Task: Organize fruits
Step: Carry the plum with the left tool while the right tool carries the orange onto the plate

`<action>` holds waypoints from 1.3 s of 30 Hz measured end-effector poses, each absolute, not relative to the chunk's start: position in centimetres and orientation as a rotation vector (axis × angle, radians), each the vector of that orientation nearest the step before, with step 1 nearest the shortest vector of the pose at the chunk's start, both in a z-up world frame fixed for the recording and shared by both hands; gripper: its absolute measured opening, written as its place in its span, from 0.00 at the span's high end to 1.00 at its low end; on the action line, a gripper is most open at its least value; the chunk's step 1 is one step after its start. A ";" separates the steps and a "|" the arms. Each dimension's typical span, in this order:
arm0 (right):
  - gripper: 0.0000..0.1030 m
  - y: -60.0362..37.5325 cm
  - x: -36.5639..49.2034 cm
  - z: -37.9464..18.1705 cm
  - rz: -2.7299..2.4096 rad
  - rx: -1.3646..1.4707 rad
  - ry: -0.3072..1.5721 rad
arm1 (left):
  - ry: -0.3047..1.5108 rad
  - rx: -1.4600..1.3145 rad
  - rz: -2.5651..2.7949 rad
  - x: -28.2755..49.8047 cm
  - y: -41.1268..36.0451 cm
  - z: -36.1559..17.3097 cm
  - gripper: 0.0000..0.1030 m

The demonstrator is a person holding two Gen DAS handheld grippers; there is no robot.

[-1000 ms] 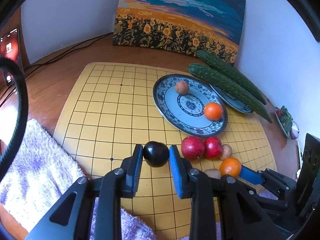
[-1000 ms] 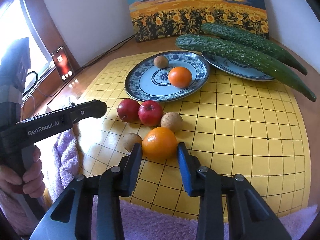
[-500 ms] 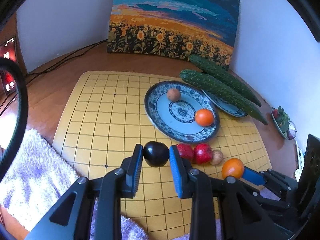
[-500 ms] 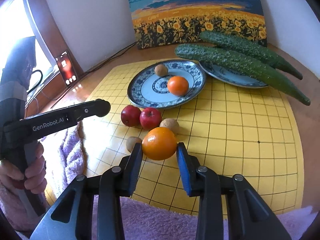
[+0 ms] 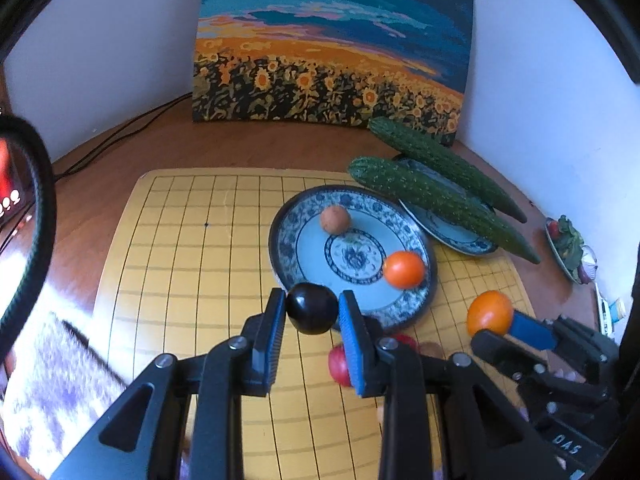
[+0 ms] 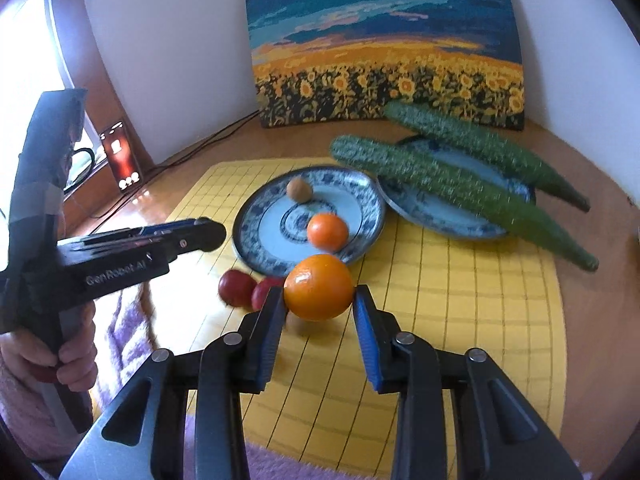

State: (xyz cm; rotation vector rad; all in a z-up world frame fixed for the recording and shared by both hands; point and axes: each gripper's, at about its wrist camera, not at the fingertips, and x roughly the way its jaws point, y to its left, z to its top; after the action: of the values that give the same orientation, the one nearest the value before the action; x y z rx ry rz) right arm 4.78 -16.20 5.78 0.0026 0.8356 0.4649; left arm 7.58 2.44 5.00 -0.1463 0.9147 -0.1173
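While the left claw (image 5: 312, 310) pinches a dark plum (image 5: 312, 308) and the right claw (image 6: 319, 300) pinches an orange (image 6: 319, 286), both hang just short of the patterned plate (image 6: 360, 204) mid-desk; next, I judge, comes lowering and releasing there.

Home interior, corner tabletop: wooden table (image 5: 240, 148), sunflower painting (image 5: 332, 48) leaning on white wall ahead of the grippers, patterned china plate (image 5: 288, 236), fluffy towel (image 5: 52, 376) lower left.
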 end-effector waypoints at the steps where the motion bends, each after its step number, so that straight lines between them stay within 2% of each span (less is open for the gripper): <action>1: 0.65 -16.2 5.1 5.9 0.463 0.001 0.832 | 0.913 -0.143 -0.118 7.8 2.4 4.9 0.72; 17: 0.65 -14.4 10.7 5.9 0.439 -0.005 0.838 | 0.885 -0.107 -0.145 12.1 0.9 4.0 0.73; 39: 0.65 -12.5 14.9 2.2 0.426 -0.019 0.915 | 0.904 -0.095 -0.119 13.3 1.1 1.9 0.72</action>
State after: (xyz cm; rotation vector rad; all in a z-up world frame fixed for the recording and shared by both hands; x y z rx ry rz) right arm 14.86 -12.49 2.21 -0.0190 0.9152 0.4259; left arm 13.33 1.07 1.88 -0.0954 0.9038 -0.1193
